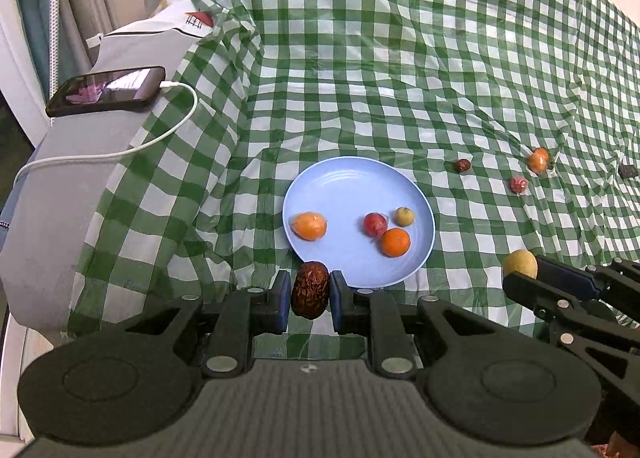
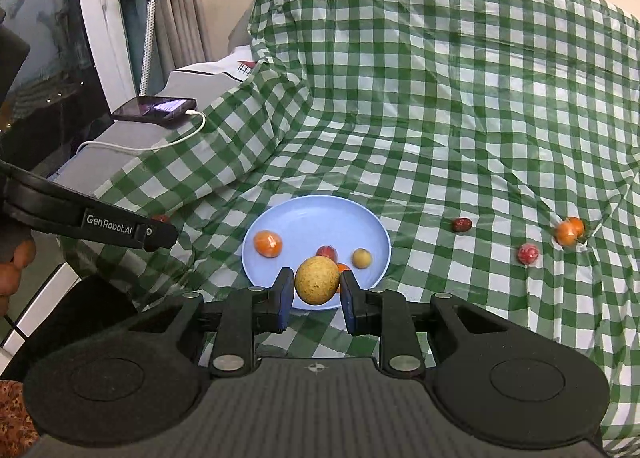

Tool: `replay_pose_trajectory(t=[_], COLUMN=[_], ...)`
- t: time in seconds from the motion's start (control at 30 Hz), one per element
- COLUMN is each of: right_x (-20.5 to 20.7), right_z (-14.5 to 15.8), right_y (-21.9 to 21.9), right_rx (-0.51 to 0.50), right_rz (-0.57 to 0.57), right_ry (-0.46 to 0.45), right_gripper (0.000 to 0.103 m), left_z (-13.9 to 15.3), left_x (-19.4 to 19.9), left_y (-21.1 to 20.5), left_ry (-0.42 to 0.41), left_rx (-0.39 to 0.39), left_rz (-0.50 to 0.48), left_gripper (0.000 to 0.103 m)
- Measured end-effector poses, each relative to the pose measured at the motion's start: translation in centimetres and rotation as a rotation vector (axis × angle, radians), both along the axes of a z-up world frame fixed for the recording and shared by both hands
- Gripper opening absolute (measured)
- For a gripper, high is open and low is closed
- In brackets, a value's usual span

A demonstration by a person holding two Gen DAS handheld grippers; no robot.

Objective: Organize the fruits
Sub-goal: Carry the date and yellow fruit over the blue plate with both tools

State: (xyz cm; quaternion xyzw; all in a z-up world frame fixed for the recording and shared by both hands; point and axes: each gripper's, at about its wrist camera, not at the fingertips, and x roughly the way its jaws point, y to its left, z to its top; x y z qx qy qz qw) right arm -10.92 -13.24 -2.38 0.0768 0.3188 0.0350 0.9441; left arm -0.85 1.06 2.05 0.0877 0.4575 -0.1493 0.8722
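now four fruits (image 1: 394, 242) on one plate (image 1: 340, 182).

Green-white checked cloth (image 1: 400, 78) covers the worktop, wrinkled. Blue plate (image 1: 340, 178) sits on it just ahead of the left tongs (image 1: 310, 292). Farther ahead, to the right: dark red fruit (image 1: 462, 165), wrapped red fruit (image 1: 519, 184), orange fruit (image 1: 538, 159), all apart.

The yellow fruit (image 2: 317, 279) hides most of the orange (image 2: 343, 267) on the plate (image 2: 308, 214).
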Motion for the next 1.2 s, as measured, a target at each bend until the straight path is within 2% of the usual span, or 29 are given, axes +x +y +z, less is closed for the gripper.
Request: replay_pose_trajectory(t=[0.6, 1.2], right_x=[0.9, 6.0], right_z=[0.1, -1.7], right_y=[-0.2, -1.2], right_rx=[0.017, 0.047], right_rz=[0.005, -0.009], right_ry=[0.021, 0.097], right_gripper=[0.026, 0.026], left_z=[0.0, -2.6], left_x=[0.8, 4.9], left_y=[-0.2, -2.1], left_ry=[0.0, 0.046], left_rx=[0.003, 0.046], left_rz=[0.005, -0.007], left_gripper=[0.022, 0.022])
